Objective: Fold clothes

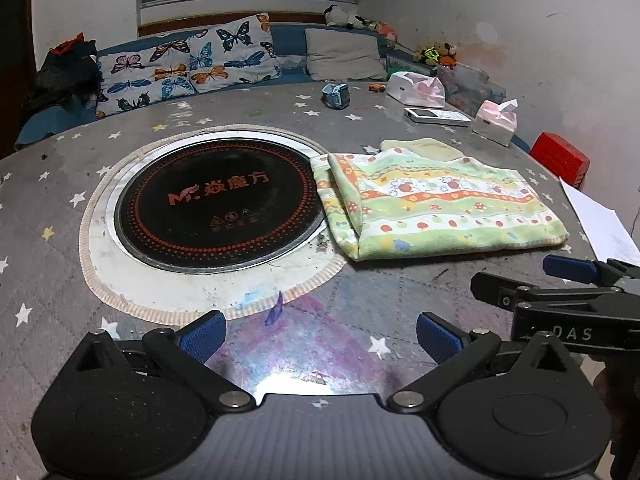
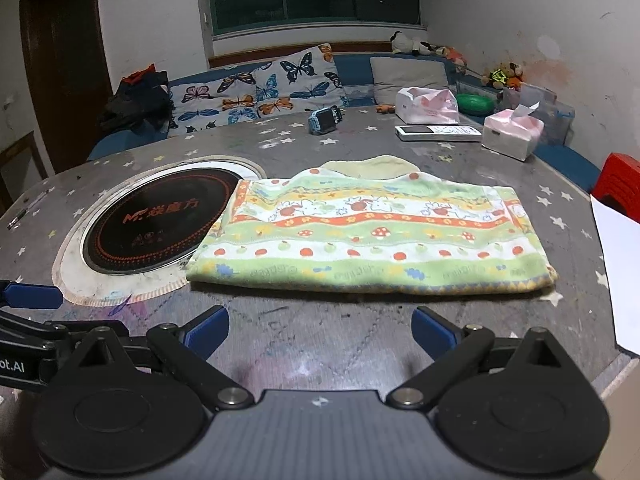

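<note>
A folded green, white and orange patterned garment (image 1: 436, 204) lies flat on the grey star-print table, right of the round black cooktop (image 1: 216, 204). It also shows in the right wrist view (image 2: 376, 236), straight ahead. My left gripper (image 1: 320, 336) is open and empty above the table's near edge, left of and in front of the garment. My right gripper (image 2: 320, 330) is open and empty, just in front of the garment's near edge. The right gripper also shows at the right of the left wrist view (image 1: 560, 276).
The cooktop (image 2: 156, 220) sits inset in the table (image 2: 304, 344). Two tissue boxes (image 2: 512, 134) (image 2: 426, 104), a white remote (image 2: 438, 132) and a blue watch (image 2: 324, 120) lie at the far side. White paper (image 2: 620, 276) lies at the right edge. A sofa with butterfly pillows (image 2: 256, 88) stands behind.
</note>
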### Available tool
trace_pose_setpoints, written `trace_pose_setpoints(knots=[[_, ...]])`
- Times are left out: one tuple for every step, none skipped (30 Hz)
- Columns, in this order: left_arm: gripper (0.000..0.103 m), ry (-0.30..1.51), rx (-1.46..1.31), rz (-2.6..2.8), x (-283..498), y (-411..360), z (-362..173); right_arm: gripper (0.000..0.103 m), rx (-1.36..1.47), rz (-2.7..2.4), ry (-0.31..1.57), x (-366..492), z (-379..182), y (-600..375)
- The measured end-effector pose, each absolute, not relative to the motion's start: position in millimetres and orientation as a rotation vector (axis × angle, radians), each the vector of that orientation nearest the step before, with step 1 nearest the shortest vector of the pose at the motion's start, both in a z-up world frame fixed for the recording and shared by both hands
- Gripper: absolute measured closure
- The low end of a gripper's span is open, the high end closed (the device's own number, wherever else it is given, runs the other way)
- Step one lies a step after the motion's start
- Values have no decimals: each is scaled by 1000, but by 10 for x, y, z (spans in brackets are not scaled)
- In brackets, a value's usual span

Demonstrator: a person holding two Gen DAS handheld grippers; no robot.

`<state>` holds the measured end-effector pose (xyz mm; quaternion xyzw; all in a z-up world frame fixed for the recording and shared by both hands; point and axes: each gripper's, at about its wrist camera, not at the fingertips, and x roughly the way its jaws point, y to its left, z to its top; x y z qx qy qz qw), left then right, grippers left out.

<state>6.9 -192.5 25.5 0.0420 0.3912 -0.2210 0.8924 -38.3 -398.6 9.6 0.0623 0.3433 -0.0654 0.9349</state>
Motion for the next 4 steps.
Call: trace_pose_setpoints(knots=[[0,808,89,-456,60,-1925,258,4,126,-135,701,-394,97,-3978],[0,804,92,-453,50,-1925,261,4,124,-136,699,-400,100,-3972],[0,802,94,-452,42,-1927,264,4,122,-136,697,-407,103,-3967],[0,802,95,-453,36,-1931,267,4,121,-136,696,-412,107,-3961]])
